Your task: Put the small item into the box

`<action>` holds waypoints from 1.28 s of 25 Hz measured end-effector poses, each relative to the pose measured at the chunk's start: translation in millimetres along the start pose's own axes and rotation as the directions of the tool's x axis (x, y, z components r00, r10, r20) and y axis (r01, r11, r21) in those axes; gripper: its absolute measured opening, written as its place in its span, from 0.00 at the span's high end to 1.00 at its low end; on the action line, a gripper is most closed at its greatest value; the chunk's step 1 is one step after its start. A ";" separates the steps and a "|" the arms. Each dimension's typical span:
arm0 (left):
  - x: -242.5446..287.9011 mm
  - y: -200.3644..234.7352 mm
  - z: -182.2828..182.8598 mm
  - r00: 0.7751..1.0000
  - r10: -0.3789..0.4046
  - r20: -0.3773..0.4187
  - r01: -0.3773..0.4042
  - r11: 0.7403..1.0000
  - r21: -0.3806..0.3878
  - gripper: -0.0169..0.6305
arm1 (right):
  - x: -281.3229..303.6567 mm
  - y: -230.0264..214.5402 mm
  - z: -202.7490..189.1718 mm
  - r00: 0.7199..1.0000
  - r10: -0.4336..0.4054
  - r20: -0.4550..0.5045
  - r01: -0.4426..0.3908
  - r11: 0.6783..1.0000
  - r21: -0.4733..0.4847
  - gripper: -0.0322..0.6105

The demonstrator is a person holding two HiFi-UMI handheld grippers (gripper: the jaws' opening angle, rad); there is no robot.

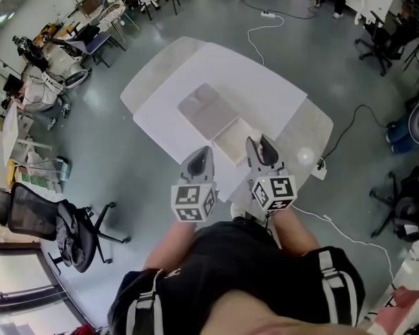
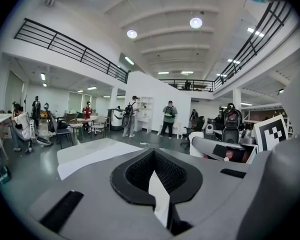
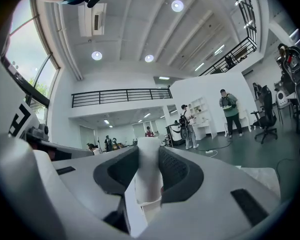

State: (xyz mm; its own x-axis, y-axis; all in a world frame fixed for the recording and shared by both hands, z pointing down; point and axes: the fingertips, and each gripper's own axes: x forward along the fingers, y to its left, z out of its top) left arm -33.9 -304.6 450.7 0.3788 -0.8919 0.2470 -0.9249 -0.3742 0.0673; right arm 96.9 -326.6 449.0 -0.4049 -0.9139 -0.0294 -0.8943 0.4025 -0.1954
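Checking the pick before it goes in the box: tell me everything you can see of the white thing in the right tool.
The small white roll-like item looks like plain matte paper or soft plastic, no print visible. It stands between the black ribbed pads of the right tool, which press on both its sides. Its lower end is hidden inside the tool. Nothing else touches it; it is held over the white table.

Black outfit (image 1: 244,257), white stripes down both sides. Left gripper (image 1: 201,155) and right gripper (image 1: 260,145): grey shells, black ribbed pads (image 2: 140,170), black-and-white marker cubes (image 1: 194,202).
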 end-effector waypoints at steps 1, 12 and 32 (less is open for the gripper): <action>5.6 -0.7 1.5 1.000 -0.002 -0.002 0.002 1.000 0.002 0.96 | 5.7 -3.8 -1.4 1.000 0.003 -0.009 -0.003 1.000 0.002 0.75; 45.4 25.4 8.1 0.999 -0.034 -0.007 0.034 0.999 -0.022 0.96 | 49.5 -6.7 -18.6 0.997 -0.004 -0.079 0.000 0.999 -0.054 0.75; 69.8 63.0 0.8 0.992 -0.123 -0.009 0.122 0.991 -0.051 0.96 | 87.3 -15.4 -140.6 0.896 -0.005 -0.444 -0.188 0.901 -0.391 0.75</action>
State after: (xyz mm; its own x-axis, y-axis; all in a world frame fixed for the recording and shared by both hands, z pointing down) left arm -65.7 -390.6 471.5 0.4893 -0.8369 0.2451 -0.8721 -0.4670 0.1465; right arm 48.6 -405.1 587.4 -0.4428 -0.7976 0.4095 -0.8038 0.5555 0.2128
